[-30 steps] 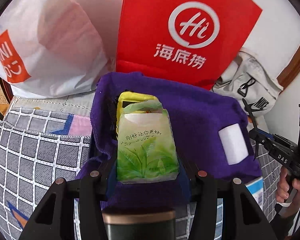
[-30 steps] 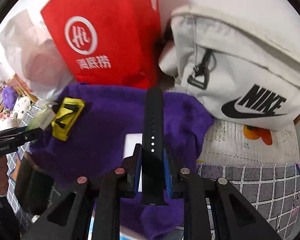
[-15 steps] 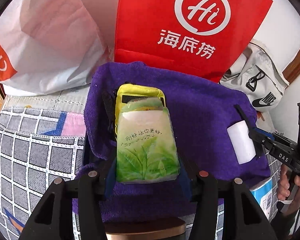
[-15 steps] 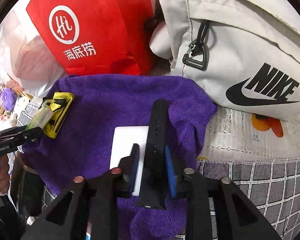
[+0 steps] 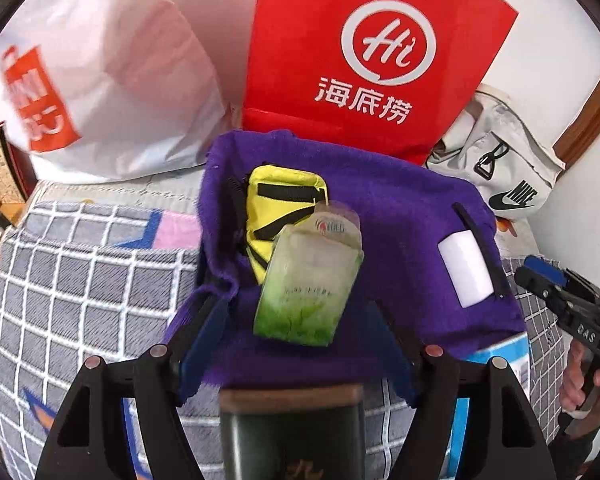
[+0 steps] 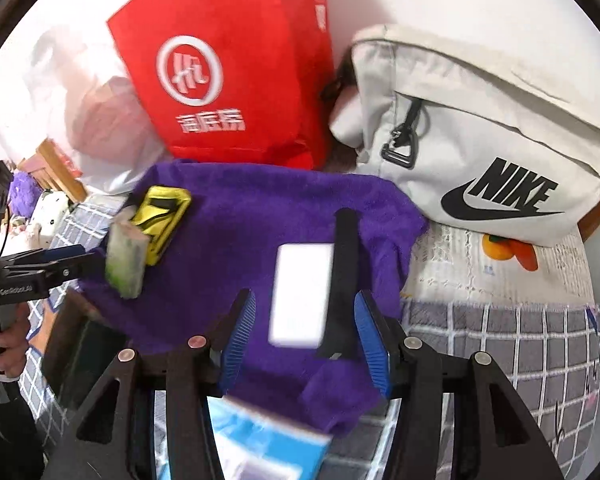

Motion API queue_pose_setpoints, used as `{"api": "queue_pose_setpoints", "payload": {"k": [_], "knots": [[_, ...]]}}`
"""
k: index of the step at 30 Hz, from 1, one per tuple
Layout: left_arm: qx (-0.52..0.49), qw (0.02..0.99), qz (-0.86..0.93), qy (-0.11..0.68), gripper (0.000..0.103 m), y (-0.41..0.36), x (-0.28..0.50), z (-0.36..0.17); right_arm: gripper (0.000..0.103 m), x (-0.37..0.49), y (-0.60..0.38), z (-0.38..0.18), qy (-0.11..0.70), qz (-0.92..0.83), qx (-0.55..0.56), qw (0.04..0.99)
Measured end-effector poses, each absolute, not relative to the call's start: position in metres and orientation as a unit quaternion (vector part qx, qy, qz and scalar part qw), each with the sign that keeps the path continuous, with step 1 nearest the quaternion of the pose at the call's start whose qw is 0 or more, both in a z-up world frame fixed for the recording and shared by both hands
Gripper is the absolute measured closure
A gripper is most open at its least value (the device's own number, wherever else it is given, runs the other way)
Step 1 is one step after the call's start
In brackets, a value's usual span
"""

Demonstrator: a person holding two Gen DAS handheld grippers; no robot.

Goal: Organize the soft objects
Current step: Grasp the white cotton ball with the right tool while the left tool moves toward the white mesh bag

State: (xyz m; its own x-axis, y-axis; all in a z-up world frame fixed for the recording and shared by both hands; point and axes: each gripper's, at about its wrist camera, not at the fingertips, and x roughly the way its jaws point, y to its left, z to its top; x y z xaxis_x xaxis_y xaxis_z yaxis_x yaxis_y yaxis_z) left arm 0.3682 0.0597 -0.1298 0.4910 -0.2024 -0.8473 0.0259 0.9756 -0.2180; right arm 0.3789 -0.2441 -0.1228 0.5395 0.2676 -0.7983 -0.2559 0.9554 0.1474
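Placement looks like the step in hand — both grippers have their jaws spread wide over the purple towel (image 5: 400, 208), and neither grasps anything.

Between the fingers of the left gripper (image 5: 296, 344) sits the green tissue pack (image 5: 306, 280), tilted and blurred, with open gaps on either side of it; from the right wrist view it seems to be just above or barely touching the towel, and I cannot tell which. It overlaps the near end of the yellow pouch (image 5: 278, 208), which lies on the towel's left part.

On the right part, the black strap (image 6: 342, 276) lies lengthwise on the towel beside the white pad (image 6: 300, 292), the two touching or nearly so. The right gripper (image 6: 306, 340) straddles their near ends with its blue pads clear of both.

Behind the towel stand the red bag (image 5: 372, 60), the white plastic bag (image 5: 112, 80) and the Nike bag (image 6: 480, 140); a blue-and-white pack (image 6: 260, 452) pokes out under the towel's near edge.

My judgement: four soft things are now gathered on the towel. The next move calls for drawing both grippers back without dragging the cloth — then either fetching more items or folding the towel's loose edges over the pile.
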Motion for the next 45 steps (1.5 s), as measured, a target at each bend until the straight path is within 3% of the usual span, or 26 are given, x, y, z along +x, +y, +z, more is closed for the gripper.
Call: {"api": "queue_pose_setpoints", "payload": {"k": [12, 20, 35, 36, 38, 39, 45], "knots": [[-0.119, 0.88, -0.06, 0.455, 0.031, 0.081, 0.291, -0.1, 0.052, 0.288, -0.202, -0.109, 0.446, 0.207, 0.049, 0.869], [-0.128, 0.876, -0.06, 0.461, 0.031, 0.104, 0.253, -0.117, 0.052, 0.234, -0.144, -0.129, 0.473, 0.26, 0.04, 0.841], [-0.142, 0.869, -0.084, 0.467, 0.031, 0.143, 0.217, -0.147, 0.051, 0.241, -0.096, -0.182, 0.522, 0.244, 0.044, 0.816], [-0.137, 0.869, -0.082, 0.468, 0.031, 0.144, 0.216, -0.148, 0.052, 0.241, -0.095, -0.185, 0.523, 0.249, 0.051, 0.813], [-0.131, 0.869, -0.077, 0.472, 0.031, 0.146, 0.215, -0.152, 0.066, 0.24, -0.092, -0.187, 0.517, 0.261, 0.057, 0.813], [-0.132, 0.867, -0.078, 0.473, 0.031, 0.148, 0.215, -0.153, 0.079, 0.239, -0.09, -0.186, 0.516, 0.271, 0.059, 0.81], [-0.135, 0.863, -0.072, 0.482, 0.031, 0.149, 0.207, -0.157, 0.08, 0.226, -0.09, -0.167, 0.492, 0.272, 0.057, 0.825]]}}
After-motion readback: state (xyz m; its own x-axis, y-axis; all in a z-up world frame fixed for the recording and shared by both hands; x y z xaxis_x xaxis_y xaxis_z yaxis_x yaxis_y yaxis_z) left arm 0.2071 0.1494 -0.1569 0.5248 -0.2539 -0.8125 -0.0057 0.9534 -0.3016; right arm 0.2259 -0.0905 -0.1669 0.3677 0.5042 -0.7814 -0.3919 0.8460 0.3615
